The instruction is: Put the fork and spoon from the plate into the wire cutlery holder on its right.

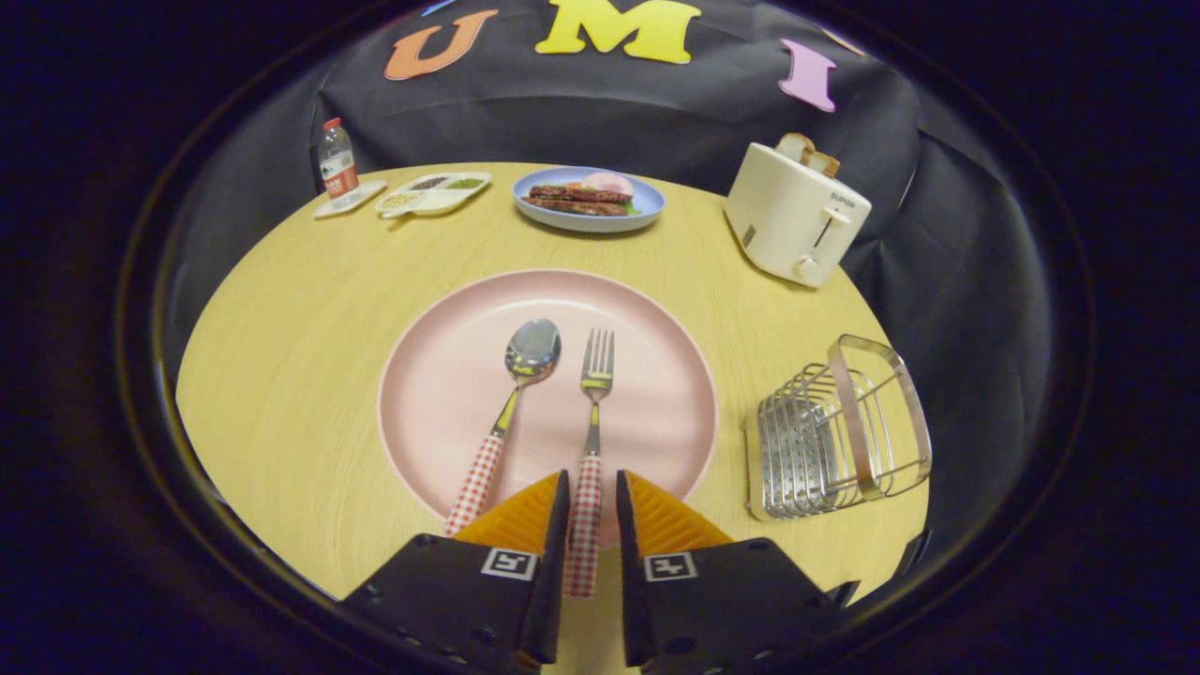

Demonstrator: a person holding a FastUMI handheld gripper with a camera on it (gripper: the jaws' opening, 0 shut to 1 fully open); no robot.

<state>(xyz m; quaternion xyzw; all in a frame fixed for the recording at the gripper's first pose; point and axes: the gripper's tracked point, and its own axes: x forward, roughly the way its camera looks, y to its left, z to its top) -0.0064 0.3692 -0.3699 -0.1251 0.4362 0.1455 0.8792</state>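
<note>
At the bottom centre of the frame the claw (pixel 591 487) sits low over the desk (pixel 281 375), its two fingers set a narrow gap apart. The checked handle of the fork (pixel 594 394) runs straight up through that gap — the fingers flank it closely, though whether they actually press on it is hard to tell from this angle.

The fork lies on the pink plate (pixel 450 375) in the middle of the frame, tines pointing away from the claw. Just to its left lies the spoon (pixel 514 403), bowl up at the far end, its checked handle slanting down toward the left finger and over the plate's near rim.

At the right of the frame, beside the plate but not touching it, stands the wire cutlery holder (pixel 834 431) on the desk — nothing shows inside it.

Farther up on the right is a white toaster (pixel 797 216) with slices of bread in its slots. At the upper centre sits a blue plate (pixel 647 202) carrying food. To its left is a divided dish (pixel 436 194), and at the upper left a small water bottle (pixel 337 164) stands on a little tray (pixel 361 199).
</note>
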